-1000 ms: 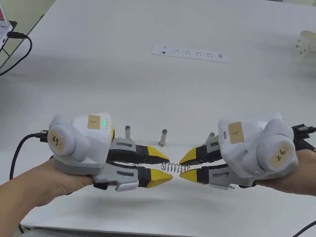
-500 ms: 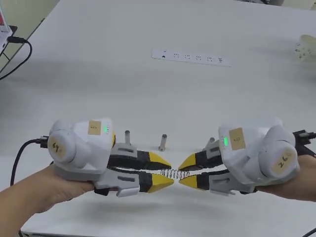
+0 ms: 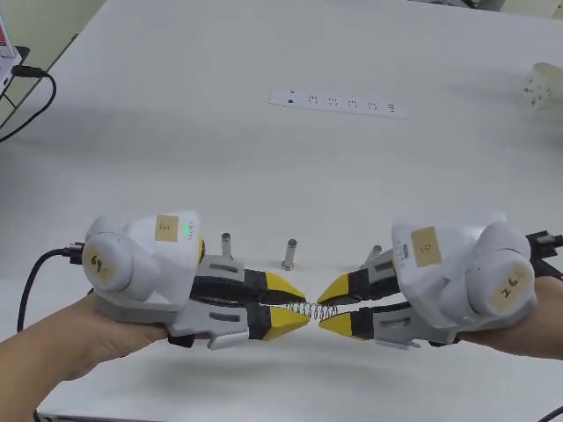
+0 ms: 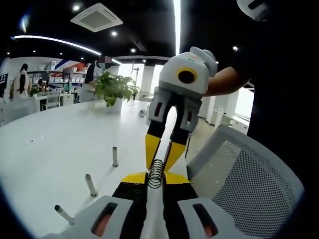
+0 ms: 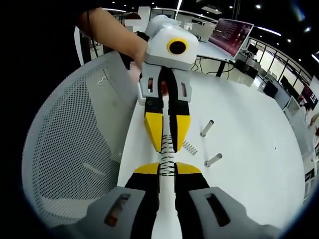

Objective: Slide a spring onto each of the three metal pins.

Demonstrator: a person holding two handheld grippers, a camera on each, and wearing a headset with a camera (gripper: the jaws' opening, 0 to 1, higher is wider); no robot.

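White workbench (image 3: 220, 167), left hand-held gripper (image 3: 302, 309), right hand-held gripper (image 3: 324, 309) both pinching spring (image 3: 313, 309), pin (image 3: 376, 253) half-hidden

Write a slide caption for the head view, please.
Left gripper and right gripper hold one spring; three pins stand behind.

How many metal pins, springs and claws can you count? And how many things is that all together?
Metal pins: 3
Held spring plus loose spring: 2
Left claw plus right claw: 2
Total: 7
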